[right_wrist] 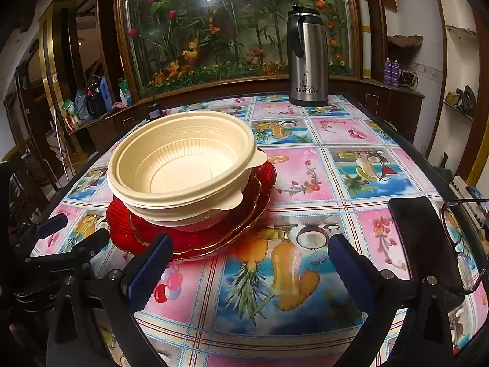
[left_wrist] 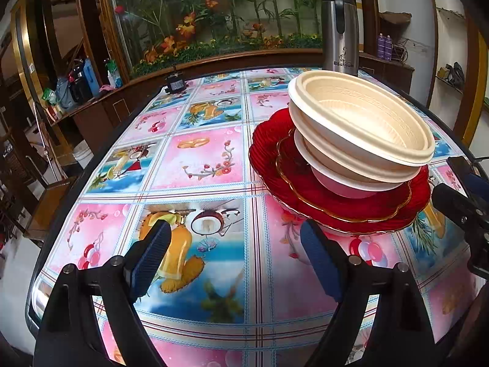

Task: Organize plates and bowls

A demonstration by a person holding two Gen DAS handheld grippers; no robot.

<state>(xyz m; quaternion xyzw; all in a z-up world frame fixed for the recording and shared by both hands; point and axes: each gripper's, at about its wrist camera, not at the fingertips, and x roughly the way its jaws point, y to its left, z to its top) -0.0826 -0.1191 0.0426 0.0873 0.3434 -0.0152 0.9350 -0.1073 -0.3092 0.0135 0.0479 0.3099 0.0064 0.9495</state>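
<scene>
Cream bowls (left_wrist: 360,122) sit nested in a tilted stack on red plates (left_wrist: 275,156) with gold rims, at the right of the left wrist view. In the right wrist view the cream bowls (right_wrist: 183,165) and red plates (right_wrist: 195,241) are at the left. My left gripper (left_wrist: 235,263) is open and empty, just left of and in front of the stack. My right gripper (right_wrist: 249,267) is open and empty, to the right of the stack, its left finger close to the plate rim. The right gripper's tip shows at the right edge of the left wrist view (left_wrist: 458,202).
A steel thermos (right_wrist: 307,58) stands at the table's far edge and shows in the left wrist view too (left_wrist: 339,30). A black phone (right_wrist: 424,238) and eyeglasses (right_wrist: 467,244) lie at the right edge. The table has a fruit-print cloth (right_wrist: 305,177).
</scene>
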